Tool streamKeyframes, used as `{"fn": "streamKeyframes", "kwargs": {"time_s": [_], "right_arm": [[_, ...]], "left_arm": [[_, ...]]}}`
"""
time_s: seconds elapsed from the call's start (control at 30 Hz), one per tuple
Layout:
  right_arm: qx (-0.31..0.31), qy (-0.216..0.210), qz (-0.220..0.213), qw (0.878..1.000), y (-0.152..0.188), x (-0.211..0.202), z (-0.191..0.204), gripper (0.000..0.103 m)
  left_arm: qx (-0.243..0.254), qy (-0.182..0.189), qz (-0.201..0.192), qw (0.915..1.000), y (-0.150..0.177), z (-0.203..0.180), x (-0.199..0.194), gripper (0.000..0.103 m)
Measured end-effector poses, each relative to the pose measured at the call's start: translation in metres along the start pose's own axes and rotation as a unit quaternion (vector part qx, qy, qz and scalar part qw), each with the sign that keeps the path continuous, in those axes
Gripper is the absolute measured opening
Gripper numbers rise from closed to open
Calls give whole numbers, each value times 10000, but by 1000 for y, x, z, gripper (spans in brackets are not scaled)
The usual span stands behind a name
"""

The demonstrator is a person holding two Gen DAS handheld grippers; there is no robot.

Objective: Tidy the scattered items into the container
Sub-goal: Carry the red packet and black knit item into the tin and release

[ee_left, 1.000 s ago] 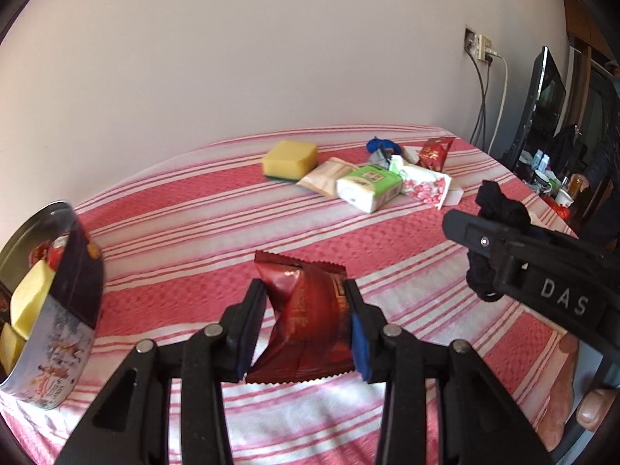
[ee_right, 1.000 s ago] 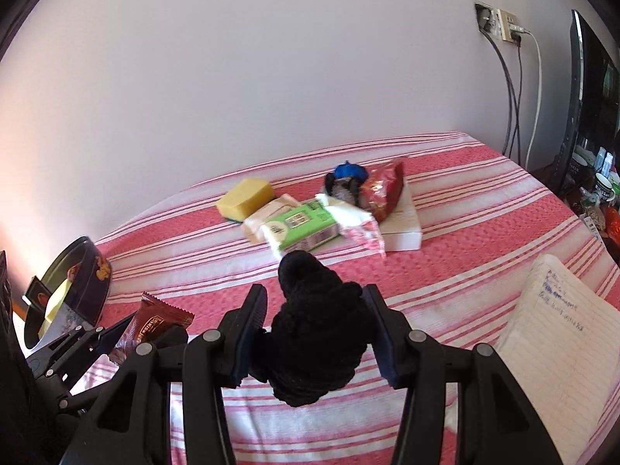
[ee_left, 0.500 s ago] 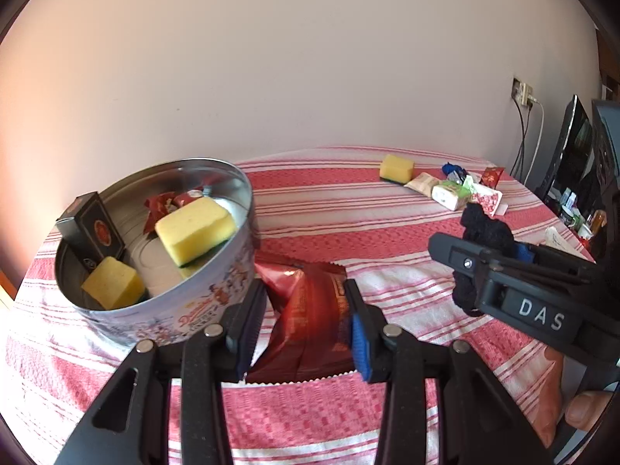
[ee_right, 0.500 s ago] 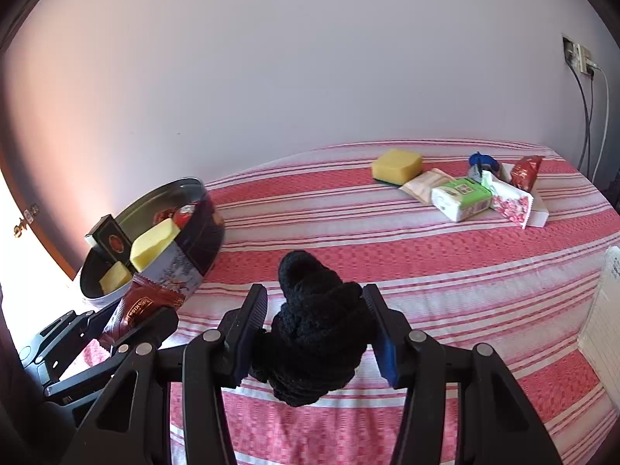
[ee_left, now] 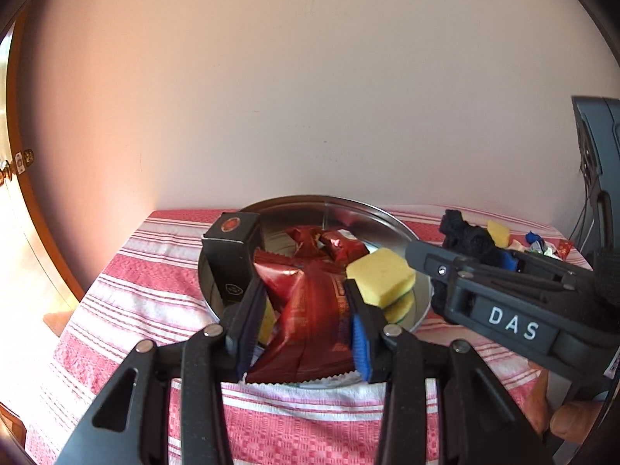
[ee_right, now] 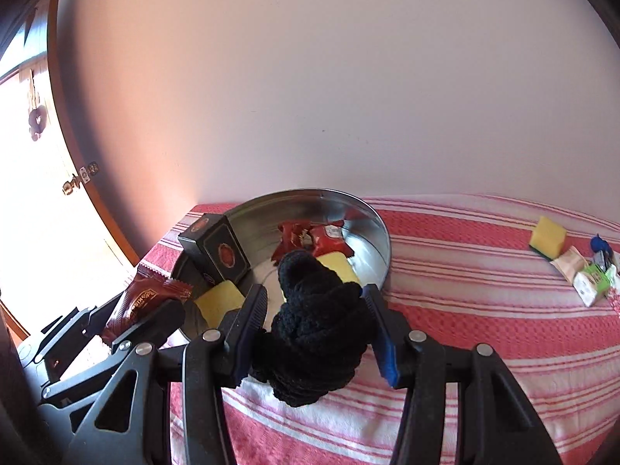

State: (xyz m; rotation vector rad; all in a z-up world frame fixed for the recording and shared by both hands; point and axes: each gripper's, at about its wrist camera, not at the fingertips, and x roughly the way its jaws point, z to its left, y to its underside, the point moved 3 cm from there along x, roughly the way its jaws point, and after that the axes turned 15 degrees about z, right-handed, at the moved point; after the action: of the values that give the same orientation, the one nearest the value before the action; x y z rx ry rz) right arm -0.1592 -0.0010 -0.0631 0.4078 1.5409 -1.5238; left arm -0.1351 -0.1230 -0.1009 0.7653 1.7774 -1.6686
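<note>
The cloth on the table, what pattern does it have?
The tablecloth is woven red with white stripes, clearest in the right wrist view.

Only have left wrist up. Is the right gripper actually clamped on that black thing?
Observer: Yes. Right wrist shows the right gripper shut on a black knit bundle, in front of the tin.
Operator: What's out on the cloth?
Observer: A sponge, a beige pack, a green pack and small bits, grouped far right.
Operator: My packet over the tin?
Observer: The packet sits by the tin's left rim; over it or short, can't tell.
</note>
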Motion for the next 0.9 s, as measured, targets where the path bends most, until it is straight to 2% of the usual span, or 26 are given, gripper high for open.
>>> {"fn": "streamKeyframes", "kwargs": {"time_s": [0.13, 0.33, 0.6, 0.73, 0.8, 0.83, 0.9], "right_arm": [[-14, -94, 83, 9999, -31, 35, 12, 54], [200, -264, 344, 9989, -56, 84, 7, 54], [-169, -340, 610, 9974, -78, 120, 16, 54], [-505, 36, 907, 9946, -83, 133, 30, 55], [-527, 63, 986, 9937, -82, 135, 31, 57], [-507, 78, 971, 9940, -82, 134, 29, 60], [-433, 27, 934, 9947, -83, 132, 26, 78]], "left_arm": [[-158, -94, 77, 9998, -11, 12, 25, 39], [-293, -27, 332, 9990, -16, 14, 56, 39], [-382, -4, 565, 9977, -21, 15, 85, 40], [-444, -155, 606, 9971, -21, 20, 91, 41], [-444, -226, 607, 9969, -21, 22, 93, 57], [-454, -300, 599, 9967, -21, 23, 94, 72], [-462, -471, 472, 9967, -23, 24, 90, 78]]}}
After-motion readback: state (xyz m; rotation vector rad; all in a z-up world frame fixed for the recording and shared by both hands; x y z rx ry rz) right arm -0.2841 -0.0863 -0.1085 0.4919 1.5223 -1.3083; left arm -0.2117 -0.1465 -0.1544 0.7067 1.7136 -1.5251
